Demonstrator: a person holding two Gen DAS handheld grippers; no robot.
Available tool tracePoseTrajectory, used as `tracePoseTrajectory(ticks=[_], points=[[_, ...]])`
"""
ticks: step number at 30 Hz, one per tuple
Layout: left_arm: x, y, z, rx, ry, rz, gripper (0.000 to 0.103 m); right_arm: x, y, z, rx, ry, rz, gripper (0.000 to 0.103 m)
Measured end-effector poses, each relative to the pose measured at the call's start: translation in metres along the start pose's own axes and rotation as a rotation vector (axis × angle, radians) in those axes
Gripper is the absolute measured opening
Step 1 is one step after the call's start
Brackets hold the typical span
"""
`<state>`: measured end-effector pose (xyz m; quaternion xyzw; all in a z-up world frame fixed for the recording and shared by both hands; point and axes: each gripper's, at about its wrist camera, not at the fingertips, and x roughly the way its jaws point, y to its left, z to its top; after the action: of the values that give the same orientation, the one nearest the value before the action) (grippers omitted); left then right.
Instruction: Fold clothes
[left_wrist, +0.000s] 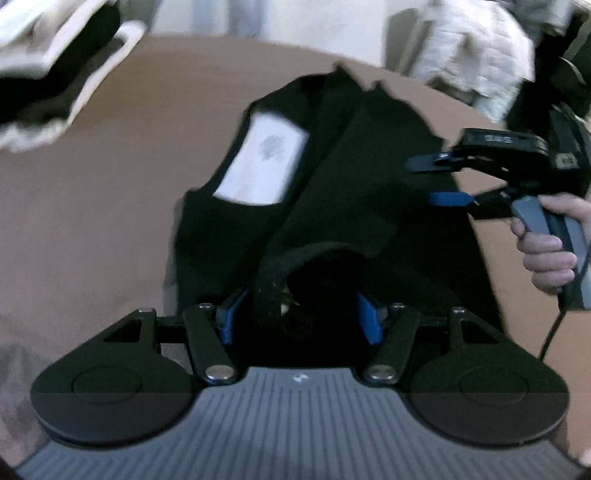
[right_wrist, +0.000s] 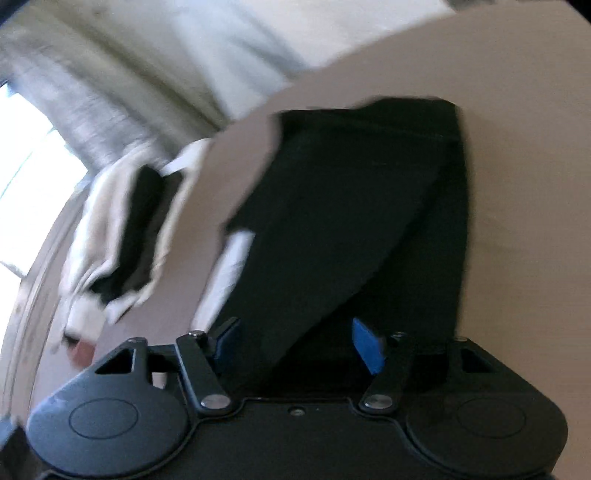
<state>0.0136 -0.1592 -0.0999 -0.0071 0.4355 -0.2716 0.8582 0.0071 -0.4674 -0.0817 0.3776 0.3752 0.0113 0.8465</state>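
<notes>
We see the black shirt (left_wrist: 332, 177) lying part-folded mid table (left_wrist: 92, 203), white print (left_wrist: 264, 164) up. Left tongs (left_wrist: 301, 317) spread wide over its near collar; right tongs (left_wrist: 439, 181) spread wide at its right edge. White-and-black clothes pile (right_wrist: 118, 236) far left.

Lighting soft, even daylight; blown-out window (right_wrist: 26, 155) at 9 o'clock in right view. Motion blur smeared both frames, heaviest toward the rims. Fisheye curved the table (left_wrist: 92, 206) edge. Black shirt (left_wrist: 332, 192) lacked detail.
</notes>
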Motion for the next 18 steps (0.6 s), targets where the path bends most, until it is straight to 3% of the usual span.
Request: tracePoseTrajectory(ticks=[2, 5, 8, 9, 10, 12, 18], points=[[0.005, 0.009, 0.002, -0.036, -0.001, 0.006, 0.058, 0.011, -0.012, 0.002, 0.090, -0.028, 0.025, 0.073], [0.000, 0.013, 0.003, -0.022, -0.018, 0.005, 0.019, 0.016, -0.019, 0.005, 0.204, -0.159, 0.031, 0.072], [-0.014, 0.020, 0.001, -0.051, -0.069, -0.038, 0.016, 0.014, -0.008, 0.008, 0.091, -0.333, -0.088, 0.063], [-0.019, 0.020, 0.000, -0.051, -0.084, -0.051, 0.015, 0.014, -0.004, 0.010, 0.039, -0.383, -0.130, 0.039], [-0.024, 0.021, -0.001, -0.050, -0.100, -0.063, 0.015, 0.015, 0.001, 0.012, -0.011, -0.410, -0.162, 0.006], [-0.032, 0.020, -0.003, -0.043, -0.124, -0.081, 0.015, 0.018, 0.012, 0.019, -0.101, -0.376, -0.180, 0.007], [-0.038, 0.032, -0.008, -0.136, -0.104, -0.142, 0.015, 0.003, 0.086, 0.053, -0.383, -0.411, -0.166, 0.006]])
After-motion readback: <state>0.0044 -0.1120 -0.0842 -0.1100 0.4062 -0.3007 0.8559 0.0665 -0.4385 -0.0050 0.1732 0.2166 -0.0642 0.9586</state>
